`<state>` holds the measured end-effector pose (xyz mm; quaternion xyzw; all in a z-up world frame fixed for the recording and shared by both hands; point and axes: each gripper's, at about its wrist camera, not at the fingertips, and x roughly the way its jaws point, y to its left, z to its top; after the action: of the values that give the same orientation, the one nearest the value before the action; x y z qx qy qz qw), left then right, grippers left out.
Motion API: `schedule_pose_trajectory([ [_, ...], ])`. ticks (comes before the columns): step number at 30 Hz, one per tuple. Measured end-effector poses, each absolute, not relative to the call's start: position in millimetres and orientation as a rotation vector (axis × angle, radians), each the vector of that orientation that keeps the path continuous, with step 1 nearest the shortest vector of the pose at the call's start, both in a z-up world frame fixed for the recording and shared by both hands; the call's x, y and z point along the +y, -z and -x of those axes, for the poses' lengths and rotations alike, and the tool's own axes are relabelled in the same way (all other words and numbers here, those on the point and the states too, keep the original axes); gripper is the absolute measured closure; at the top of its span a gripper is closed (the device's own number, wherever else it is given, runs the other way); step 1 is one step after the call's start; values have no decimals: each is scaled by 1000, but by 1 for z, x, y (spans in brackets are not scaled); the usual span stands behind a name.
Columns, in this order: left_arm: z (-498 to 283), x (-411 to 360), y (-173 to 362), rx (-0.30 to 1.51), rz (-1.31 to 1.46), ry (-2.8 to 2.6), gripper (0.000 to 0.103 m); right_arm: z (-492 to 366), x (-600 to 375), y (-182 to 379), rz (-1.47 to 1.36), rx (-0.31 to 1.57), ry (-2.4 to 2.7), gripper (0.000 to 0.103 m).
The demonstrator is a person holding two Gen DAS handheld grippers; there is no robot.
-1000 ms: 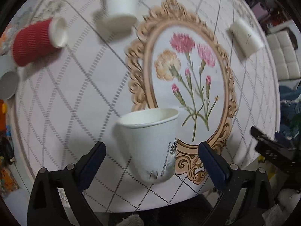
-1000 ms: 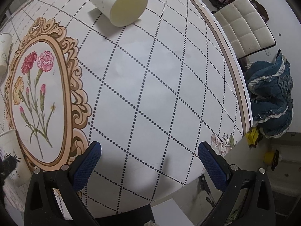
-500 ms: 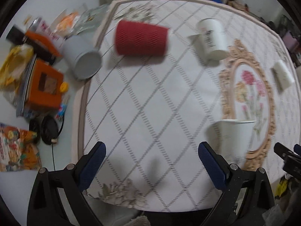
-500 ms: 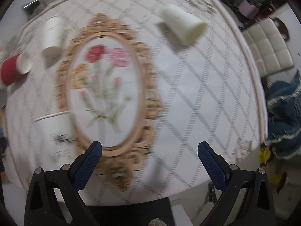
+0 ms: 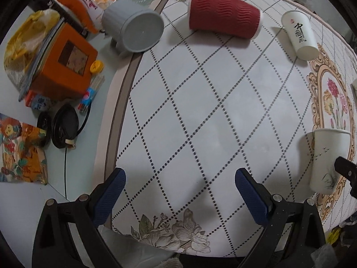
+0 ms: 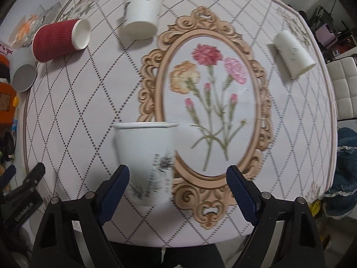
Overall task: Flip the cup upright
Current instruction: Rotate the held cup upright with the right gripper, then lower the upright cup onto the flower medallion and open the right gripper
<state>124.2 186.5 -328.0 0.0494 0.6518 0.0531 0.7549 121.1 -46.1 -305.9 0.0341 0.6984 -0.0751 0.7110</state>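
A white paper cup (image 6: pixel 146 160) with a grey print stands upright on the tablecloth, near the oval flower frame; it also shows at the right of the left wrist view (image 5: pixel 328 158). A red ribbed cup (image 5: pixel 224 19) (image 6: pixel 61 40) lies on its side. A white cup with dark lettering (image 5: pixel 300 36) (image 6: pixel 142 15) lies on its side beyond it. Another white cup (image 6: pixel 293 54) lies on its side at the far right. My left gripper (image 5: pixel 179 197) is open and empty over bare cloth. My right gripper (image 6: pixel 178 194) is open, with the upright cup just ahead of its left finger.
A grey cup (image 5: pixel 133 30) lies on its side at the cloth's left edge. Beside it are an orange box (image 5: pixel 61 70), snack packets and a black cable (image 5: pixel 64 131). A white chair (image 6: pixel 344 89) and blue cloth (image 6: pixel 344 169) are off the table's right side.
Both grippers have swung left. The left one has left the upright cup, which now sits at its view's right edge. The right view has turned onto that cup.
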Motion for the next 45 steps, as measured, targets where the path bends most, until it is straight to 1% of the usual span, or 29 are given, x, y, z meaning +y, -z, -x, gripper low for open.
schedule_pose_trajectory([
  [1,-123,188,329,1422,-107,-118,3,-122,-44,308,-69,1550,164,16],
  [5,-123,191,334,1424,-101,-115,3,-128,-33,319,-64,1570,148,24],
  [7,-124,191,336,1425,-100,-112,3,-130,-30,325,-69,1580,147,31],
  [8,-125,190,336,1421,-99,-114,3,-131,-30,327,-78,1581,151,41],
  [9,-126,190,337,1419,-97,-118,3,-132,-30,328,-84,1579,157,40],
  [15,-135,187,341,1426,-90,-110,3,-133,-38,325,-139,1553,153,41],
  [18,-142,184,342,1435,-78,-82,0,-130,-49,317,-180,1511,154,42],
  [22,-152,178,343,1437,-72,-64,0,-130,-64,300,-241,1412,162,42],
  [25,-166,173,348,1457,-60,-65,0,-137,-74,287,-251,1298,180,42],
  [29,-184,161,350,1455,-72,-94,0,-161,-77,282,-224,1150,217,42],
  [32,-195,154,356,1453,-87,-104,0,-173,-78,292,-171,1032,259,42],
  [34,-200,149,361,1453,-100,-99,0,-178,-79,299,-139,994,278,42],
  [39,-203,142,366,1458,-118,-71,0,-163,-69,311,-34,915,281,42],
  [45,-187,135,361,1456,-124,-46,0,-136,-61,311,-6,928,259,40],
])
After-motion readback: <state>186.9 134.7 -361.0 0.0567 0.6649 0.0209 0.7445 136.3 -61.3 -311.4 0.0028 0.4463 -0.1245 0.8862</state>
